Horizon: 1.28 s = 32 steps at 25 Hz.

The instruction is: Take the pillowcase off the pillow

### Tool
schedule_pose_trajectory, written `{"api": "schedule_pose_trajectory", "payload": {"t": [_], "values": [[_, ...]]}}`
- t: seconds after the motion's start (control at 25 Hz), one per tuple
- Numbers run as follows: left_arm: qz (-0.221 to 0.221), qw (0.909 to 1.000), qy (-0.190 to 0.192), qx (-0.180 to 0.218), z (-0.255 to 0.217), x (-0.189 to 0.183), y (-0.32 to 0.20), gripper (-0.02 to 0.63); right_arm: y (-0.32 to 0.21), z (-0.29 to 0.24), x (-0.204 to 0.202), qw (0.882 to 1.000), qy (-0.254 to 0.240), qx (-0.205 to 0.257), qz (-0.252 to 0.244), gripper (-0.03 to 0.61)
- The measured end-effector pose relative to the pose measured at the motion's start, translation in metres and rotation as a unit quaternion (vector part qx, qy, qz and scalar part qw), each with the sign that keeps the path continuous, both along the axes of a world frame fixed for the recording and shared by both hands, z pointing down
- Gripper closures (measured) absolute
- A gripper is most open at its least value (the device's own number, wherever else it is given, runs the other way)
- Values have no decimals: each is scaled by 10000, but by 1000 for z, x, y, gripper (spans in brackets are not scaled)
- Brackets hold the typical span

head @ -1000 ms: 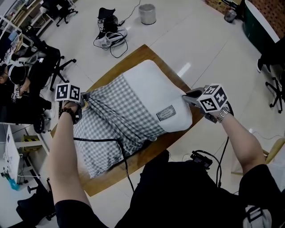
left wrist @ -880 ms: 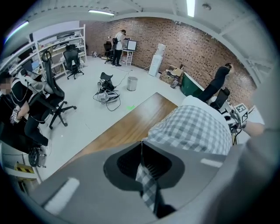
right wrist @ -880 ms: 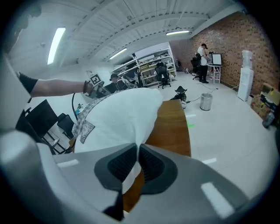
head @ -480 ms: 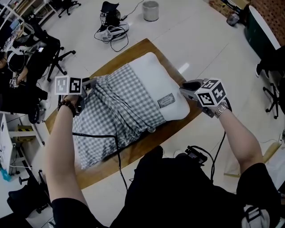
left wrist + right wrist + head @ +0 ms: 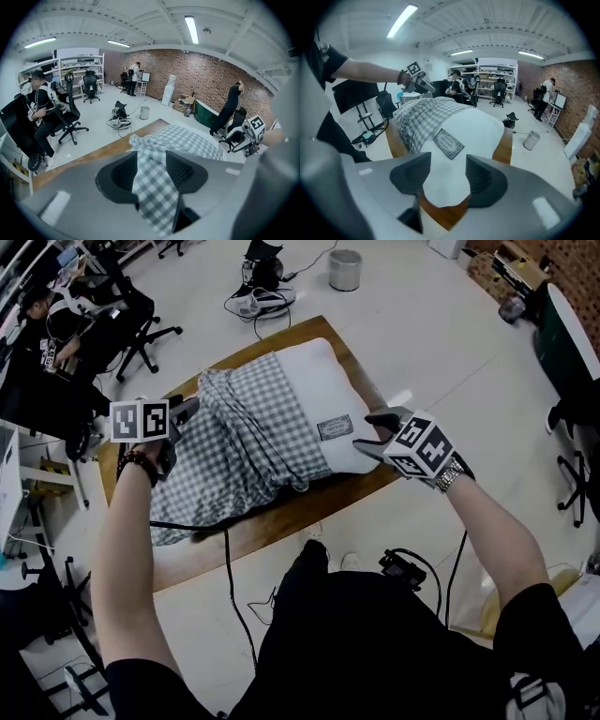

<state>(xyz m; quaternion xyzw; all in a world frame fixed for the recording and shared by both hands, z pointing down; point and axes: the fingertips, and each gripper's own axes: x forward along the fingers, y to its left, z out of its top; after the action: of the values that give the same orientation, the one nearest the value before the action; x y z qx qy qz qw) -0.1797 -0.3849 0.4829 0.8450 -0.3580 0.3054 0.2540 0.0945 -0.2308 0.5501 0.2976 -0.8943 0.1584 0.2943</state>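
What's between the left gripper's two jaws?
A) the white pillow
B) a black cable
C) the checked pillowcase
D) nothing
C: in the left gripper view, a fold of the checked pillowcase lies between the jaws of the left gripper, which have just been opening.

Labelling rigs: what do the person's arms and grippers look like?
The left gripper and right gripper are dark grey with black-and-white marker cubes. Black short sleeves; bracelet left, metal watch right. Their fingers just opened, loose around pillowcase and pillow respectively.

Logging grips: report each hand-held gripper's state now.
Left hand-held gripper: open, jaws just opening, pillowcase between.
Right hand-held gripper: open, jaws just opening, pillow corner between.
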Motion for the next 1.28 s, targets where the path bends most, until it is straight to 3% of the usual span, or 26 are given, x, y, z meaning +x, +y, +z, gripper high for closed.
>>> {"api": "schedule_pose_trajectory", "payload": {"t": [0.36,0.68,0.96,1.28], "values": [[-372,9969,478,493,9,18,123,406,66,30,-24,9868,1054,823,-909,282],[-721,9926,616,760,38,28,195,389,67,43,-32,9713,1614,1514,-868,282],[-858,9897,261,1117,70,40,222,348,62,63,-35,9573,2091,1809,-844,268],[-1211,9853,-298,1164,138,37,235,299,51,86,-29,9414,2573,2062,-713,233]]}}
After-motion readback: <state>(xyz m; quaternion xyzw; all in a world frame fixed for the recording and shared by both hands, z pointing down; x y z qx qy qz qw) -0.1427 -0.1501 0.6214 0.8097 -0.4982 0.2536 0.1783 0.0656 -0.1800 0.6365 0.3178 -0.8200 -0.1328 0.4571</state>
